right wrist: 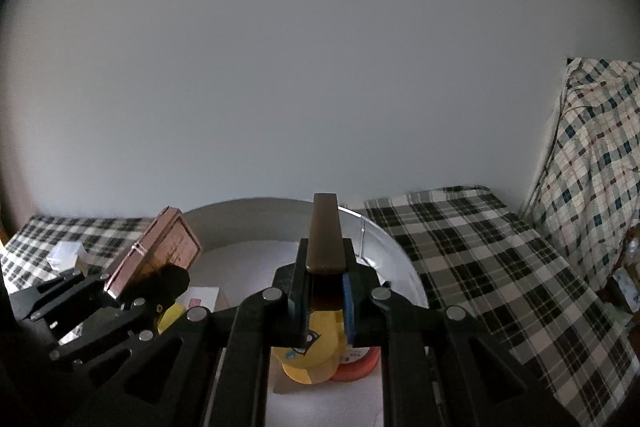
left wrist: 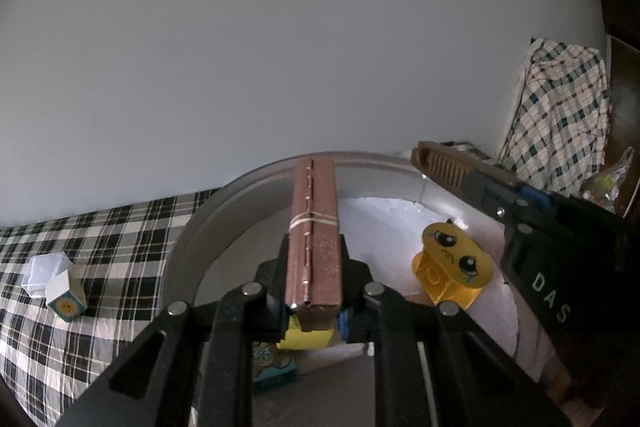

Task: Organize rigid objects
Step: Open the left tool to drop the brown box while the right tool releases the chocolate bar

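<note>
i see a round metal basin (left wrist: 188, 235) sitting on a bed with a black-and-white plaid sheet (left wrist: 100, 235). inside the basin there is a yellow toy with a cartoon face (left wrist: 452, 263) on the pale bottom, a teal printed box (left wrist: 276, 371) below my left fingers, and, in the right wrist view, an orange-red ring (right wrist: 358, 367) just beside the yellow toy.

my left gripper (left wrist: 314, 291) is clamped on a flat copper-brown case (left wrist: 314, 243) with a rubber band around it; the case stands on edge between the fingers and sticks out forward over the basin. from the right wrist view the same case (right wrist: 160, 251) is tilted above the basin's left side.

my right gripper (right wrist: 326, 291) is closed on a brown comb (right wrist: 325, 239), held by one end with the rest pointing forward above the basin. in the left wrist view the comb (left wrist: 440, 163) shows its teeth near the far rim.

outside the basin, on the sheet to the left, a small open carton (left wrist: 66, 297) stands touching a clear plastic box (left wrist: 42, 269). a plaid cloth (left wrist: 560, 115) hangs at the right.
</note>
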Demonstrator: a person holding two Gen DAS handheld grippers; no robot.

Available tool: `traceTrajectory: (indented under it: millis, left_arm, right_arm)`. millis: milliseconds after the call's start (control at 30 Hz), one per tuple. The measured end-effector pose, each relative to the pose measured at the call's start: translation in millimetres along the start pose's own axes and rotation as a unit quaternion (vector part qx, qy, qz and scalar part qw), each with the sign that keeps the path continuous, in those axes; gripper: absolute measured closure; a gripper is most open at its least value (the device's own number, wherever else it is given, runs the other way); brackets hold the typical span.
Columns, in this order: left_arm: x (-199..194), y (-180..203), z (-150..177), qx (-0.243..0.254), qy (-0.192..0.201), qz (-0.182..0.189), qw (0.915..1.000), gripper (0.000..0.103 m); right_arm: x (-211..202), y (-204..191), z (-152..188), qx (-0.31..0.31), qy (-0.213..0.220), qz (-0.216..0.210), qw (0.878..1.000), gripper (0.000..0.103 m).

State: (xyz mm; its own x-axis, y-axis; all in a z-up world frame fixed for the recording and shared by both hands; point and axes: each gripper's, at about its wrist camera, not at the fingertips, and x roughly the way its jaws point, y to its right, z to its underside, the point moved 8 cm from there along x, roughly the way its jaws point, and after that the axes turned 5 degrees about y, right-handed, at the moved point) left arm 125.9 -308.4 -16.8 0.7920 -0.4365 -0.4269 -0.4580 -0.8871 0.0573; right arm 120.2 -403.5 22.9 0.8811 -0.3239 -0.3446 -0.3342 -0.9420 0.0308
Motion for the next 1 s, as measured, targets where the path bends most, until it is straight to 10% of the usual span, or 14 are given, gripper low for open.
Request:
traceTrajectory:
  millis: [300,533,600,733,1000]
  left_arm:
    - [4.4,-3.2,7.4,0.002,-0.017,-0.010,0.9998,0.085]
    - [-20.7,-15.5,-7.1,0.012,0.034,-0.079,0.9962,0.013]
    - [-32.6,-21.4,-14.2,0.001,0.055,-0.091,0.9943,0.002]
    - [-51.7,-31.1,-20.8,-0.013,0.082,-0.095,0.9920,0.000]
    - [-63.3,-50.3,-8.5,-0.021,0.094,-0.111,0.9891,0.000]
  right_arm:
    - [5.7,-11.9,8.2,-0.008,-0.016,-0.013,1.000,0.089]
    - [7.4,-8.7,10.9,0.021,-0.032,-0.015,0.999,0.086]
    - [0.6,3.1,4.9,0.050,-0.017,-0.009,0.999,0.072]
    - [-24.3,31.8,-11.3,0.122,0.061,0.010,0.991,0.002]
    - [-50.5,47.0,-24.2,0.165,0.142,0.030,0.975,0.002]
